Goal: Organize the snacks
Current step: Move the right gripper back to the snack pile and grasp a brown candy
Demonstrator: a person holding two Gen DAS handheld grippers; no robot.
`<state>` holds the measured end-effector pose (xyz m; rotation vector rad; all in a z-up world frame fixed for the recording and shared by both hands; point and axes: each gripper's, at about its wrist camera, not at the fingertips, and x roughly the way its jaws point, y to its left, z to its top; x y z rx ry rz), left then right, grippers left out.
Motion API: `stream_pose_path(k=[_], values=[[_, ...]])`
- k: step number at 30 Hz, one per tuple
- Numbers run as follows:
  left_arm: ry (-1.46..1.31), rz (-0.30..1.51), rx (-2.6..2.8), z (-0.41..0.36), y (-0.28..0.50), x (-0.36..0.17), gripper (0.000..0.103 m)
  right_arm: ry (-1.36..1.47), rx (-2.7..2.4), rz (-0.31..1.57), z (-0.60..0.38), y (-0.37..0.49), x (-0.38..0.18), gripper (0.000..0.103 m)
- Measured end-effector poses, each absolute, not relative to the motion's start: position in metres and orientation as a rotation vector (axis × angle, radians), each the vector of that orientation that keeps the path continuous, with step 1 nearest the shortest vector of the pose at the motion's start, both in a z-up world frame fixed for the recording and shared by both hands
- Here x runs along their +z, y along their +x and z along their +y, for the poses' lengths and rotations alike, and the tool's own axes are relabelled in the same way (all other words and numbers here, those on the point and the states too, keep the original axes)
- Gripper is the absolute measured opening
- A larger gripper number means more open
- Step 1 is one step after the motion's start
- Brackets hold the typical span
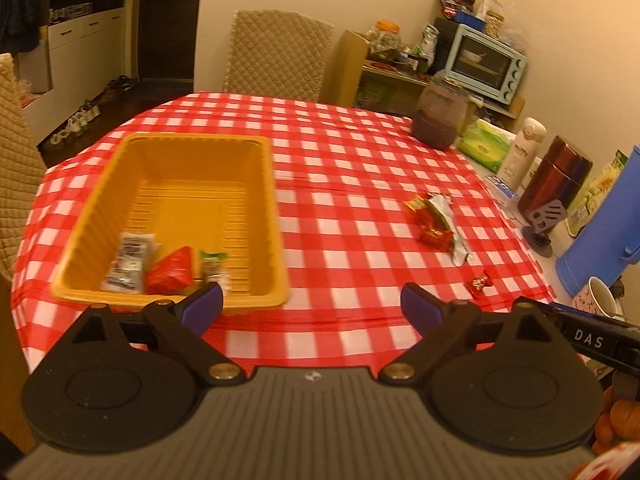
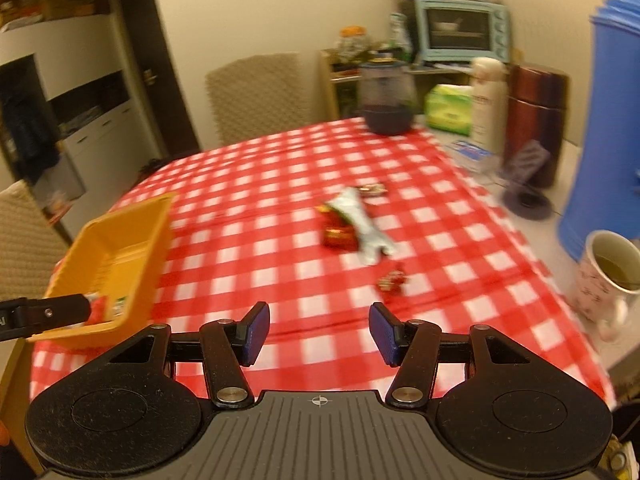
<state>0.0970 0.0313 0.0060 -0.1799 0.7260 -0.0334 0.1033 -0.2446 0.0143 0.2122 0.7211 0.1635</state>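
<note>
A yellow plastic basket stands on the red checked tablecloth at the left; it also shows in the right wrist view. It holds a silver packet, a red packet and a small green-topped packet. Loose on the cloth lie a silver wrapper with red snacks beside it, and a small red candy. The right wrist view shows the same wrapper, the red snack and the candy. My left gripper is open and empty by the basket's near rim. My right gripper is open and empty, just short of the candy.
Along the table's right edge stand a dark jar, a green tissue pack, a white bottle, a brown flask, a blue jug and a mug of tea. A quilted chair stands behind the table.
</note>
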Motion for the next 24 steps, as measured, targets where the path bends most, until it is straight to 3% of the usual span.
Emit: stream_pose_path(k=[15, 24], values=[[-0.098, 0.679, -0.079, -0.017, 0.138, -0.015, 0.100, 0.266, 0.101, 0.747, -0.279, 0.141, -0.019, 0.055], [-0.102, 0.773, -0.106, -0.028, 0.178, -0.042, 0.099, 0.260, 0.122, 0.775, -0.274, 0.189, -0.050, 0.055]])
